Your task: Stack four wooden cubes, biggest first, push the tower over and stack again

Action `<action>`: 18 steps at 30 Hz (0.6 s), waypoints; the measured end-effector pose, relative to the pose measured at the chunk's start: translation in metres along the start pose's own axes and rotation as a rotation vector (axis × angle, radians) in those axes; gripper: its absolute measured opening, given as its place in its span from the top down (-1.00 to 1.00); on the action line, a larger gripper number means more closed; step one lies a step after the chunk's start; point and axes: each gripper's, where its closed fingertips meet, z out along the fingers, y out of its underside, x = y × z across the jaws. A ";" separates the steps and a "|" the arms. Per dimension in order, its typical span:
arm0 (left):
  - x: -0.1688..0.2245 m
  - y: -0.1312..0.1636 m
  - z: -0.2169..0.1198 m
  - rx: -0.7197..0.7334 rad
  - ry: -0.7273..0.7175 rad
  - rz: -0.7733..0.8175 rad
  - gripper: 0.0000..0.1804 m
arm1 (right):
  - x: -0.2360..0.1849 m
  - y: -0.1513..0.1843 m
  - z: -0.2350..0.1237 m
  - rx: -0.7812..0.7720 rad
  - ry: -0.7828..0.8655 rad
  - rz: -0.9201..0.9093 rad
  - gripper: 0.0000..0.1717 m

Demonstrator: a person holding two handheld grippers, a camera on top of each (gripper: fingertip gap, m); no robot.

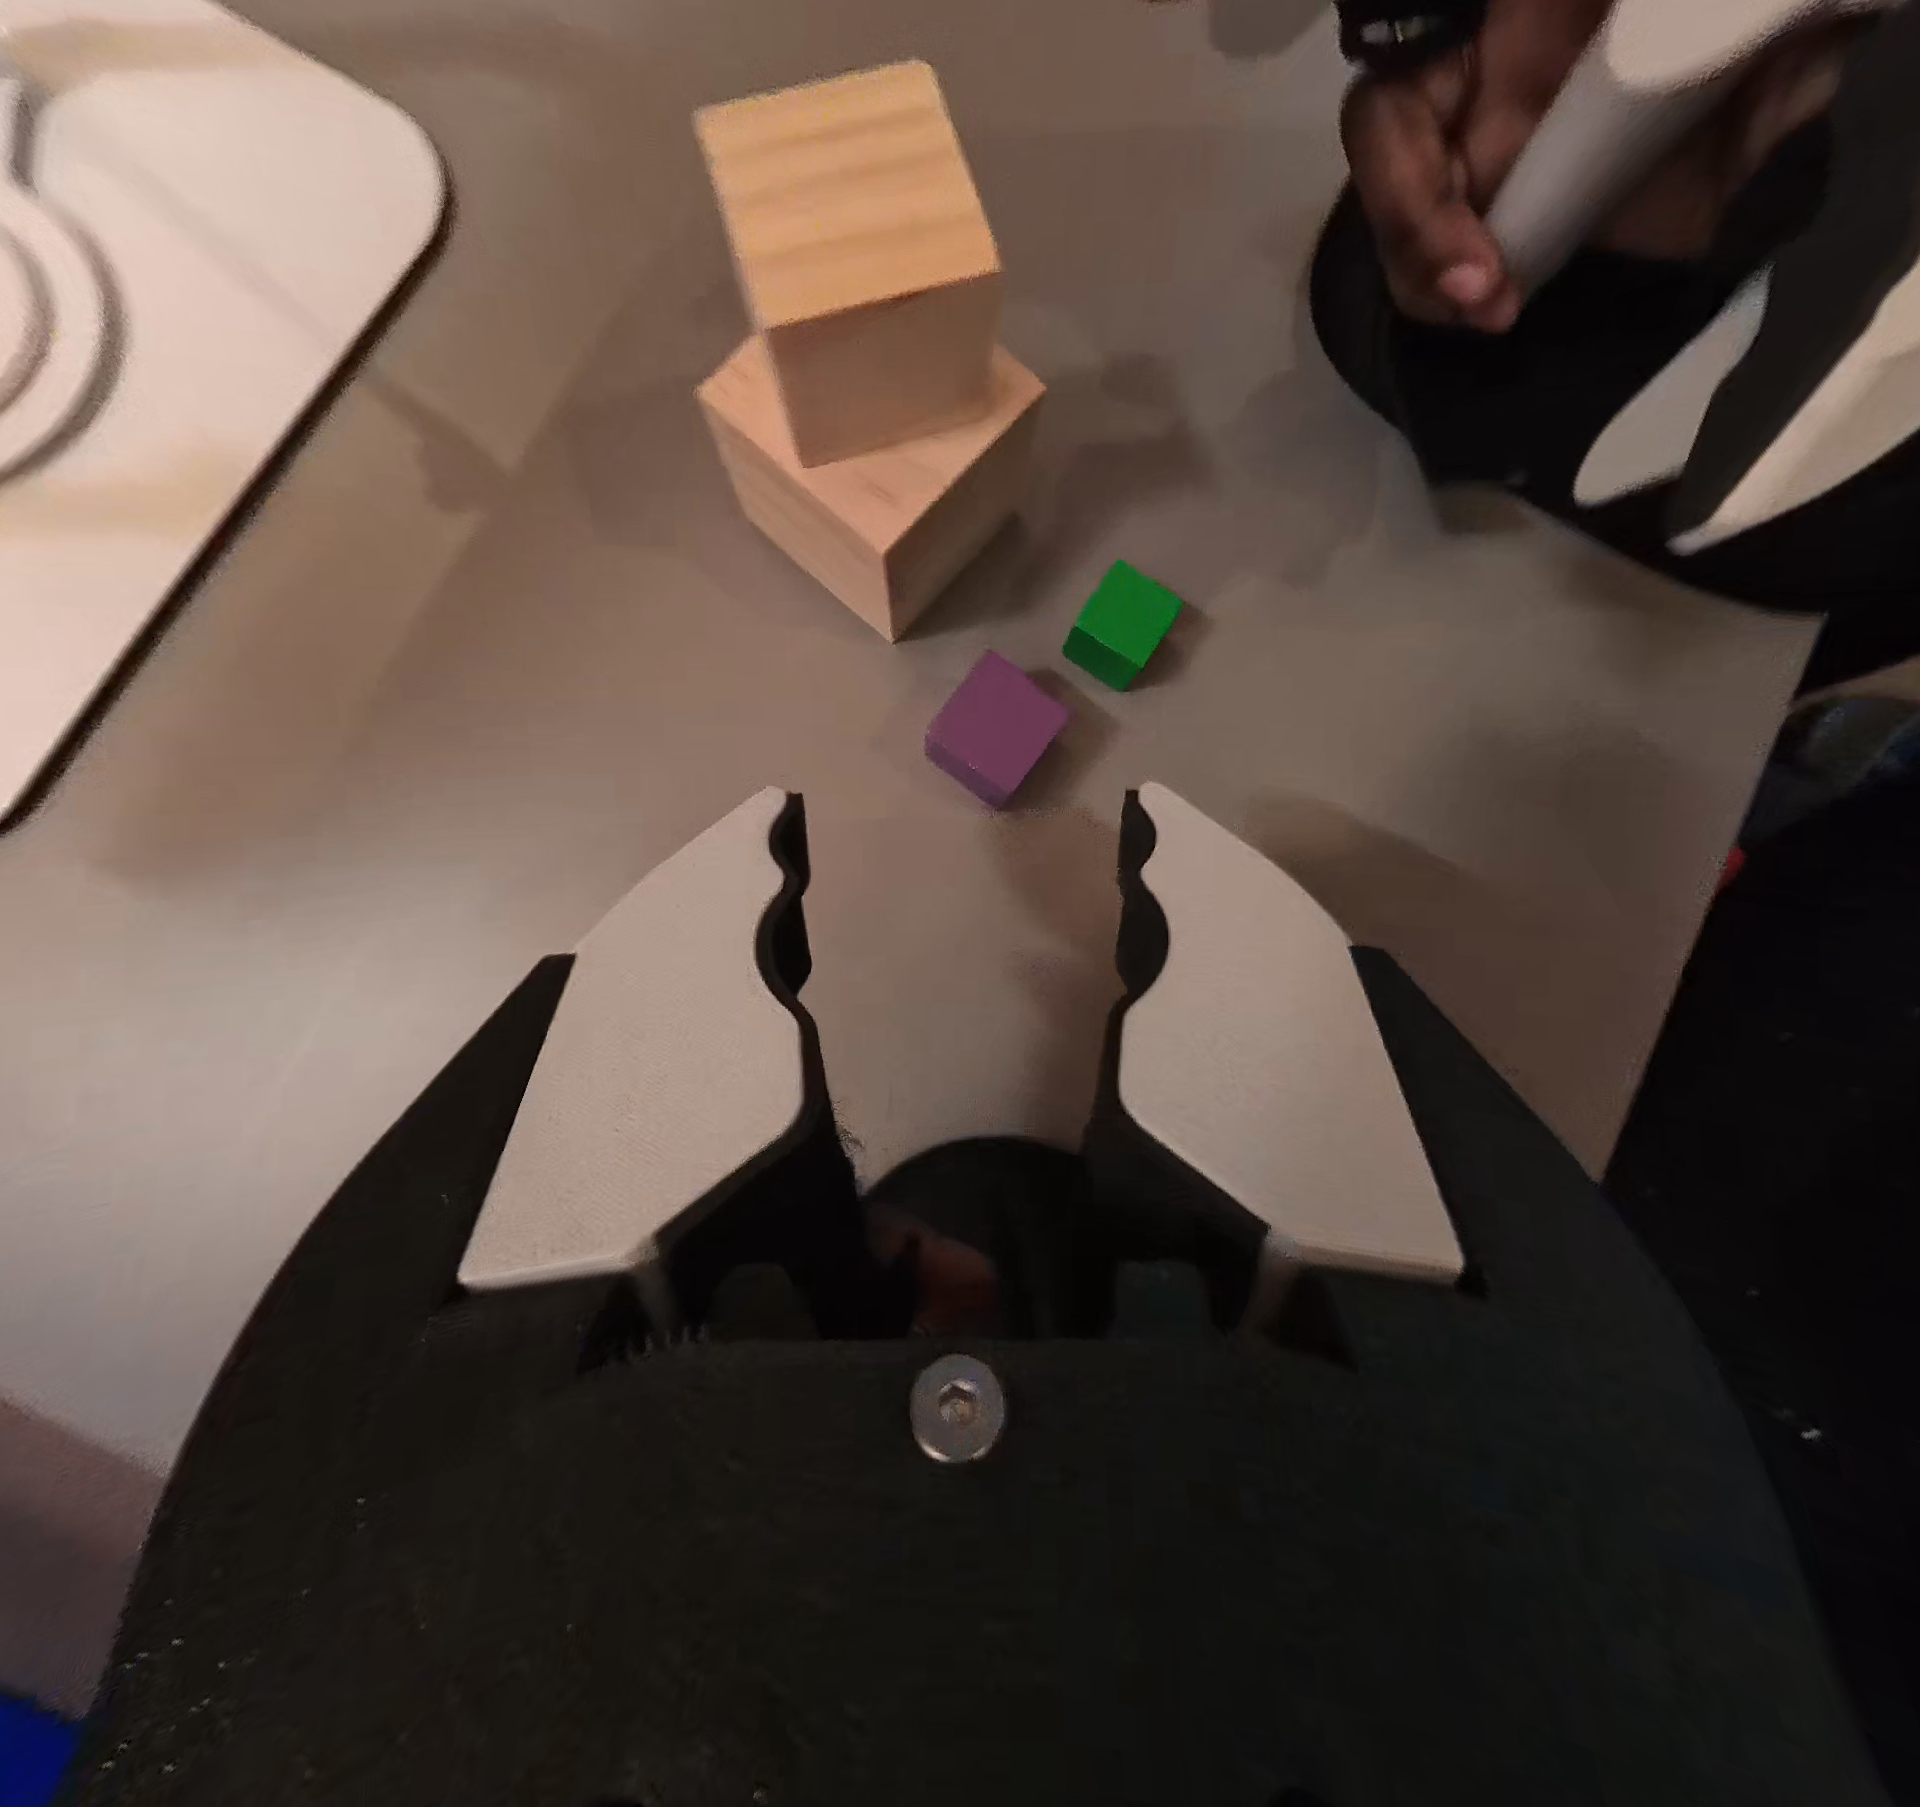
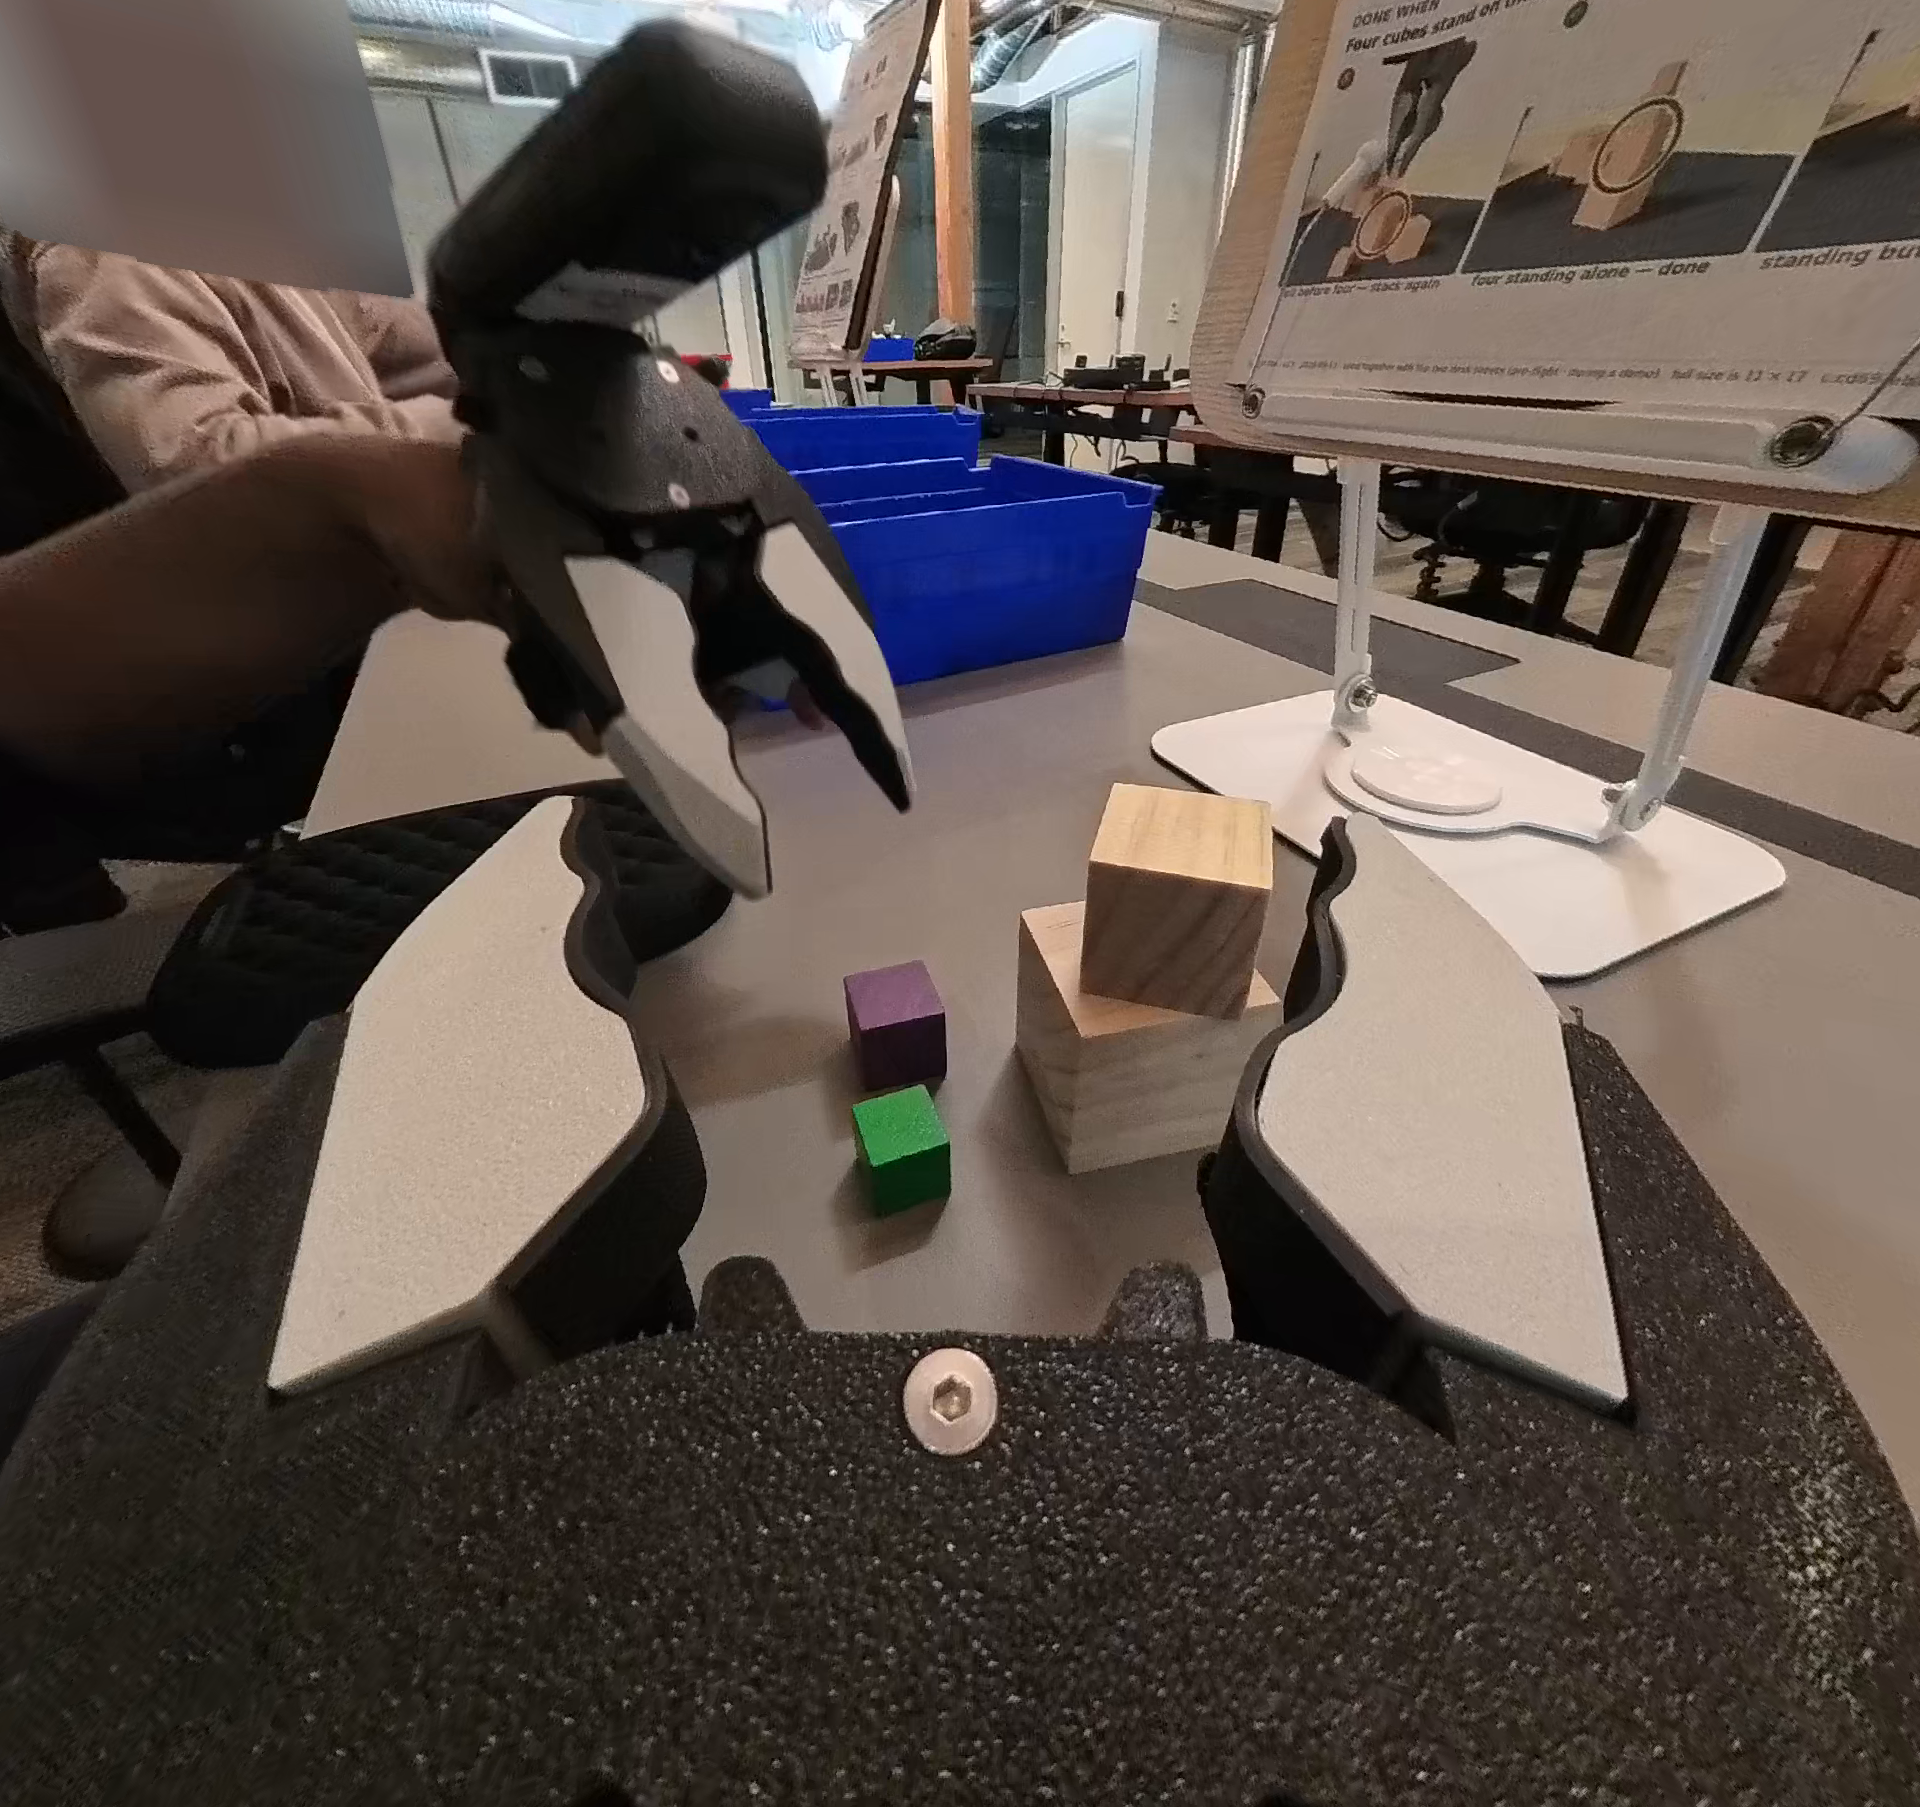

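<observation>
purple painted wooden cube (image 1: 995, 727) sits on the grey bench (image 1: 416, 718), just ahead of the left tongs (image 1: 961, 801), which are partly open and empty. green cube (image 1: 1122, 623) lies just beside it, near a tilted stack of two pale wooden blocks (image 1: 868, 344). right tongs (image 2: 956, 843) gape wide, empty. small, light and rigid by the look; flat opposite faces suit the pads.

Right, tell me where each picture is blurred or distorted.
Left wrist view: the hand and stand base are smeared by motion blur, while the purple cube is fairly sharp. Right wrist view: the left gripper is blurred, the wooden cubes are crisp, and wide-angle bending shows at the edges.
</observation>
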 end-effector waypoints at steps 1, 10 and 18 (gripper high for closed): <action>0.002 0.003 0.007 -0.018 0.011 0.049 0.36 | 0.000 0.000 0.000 -0.001 -0.001 0.000 -0.45; 0.006 0.005 0.045 -0.123 0.120 0.381 0.43 | 0.001 -0.001 -0.001 0.007 0.000 0.007 -0.45; 0.014 0.010 0.058 -0.184 0.192 0.503 0.69 | 0.001 -0.001 -0.001 0.008 0.000 0.015 -0.45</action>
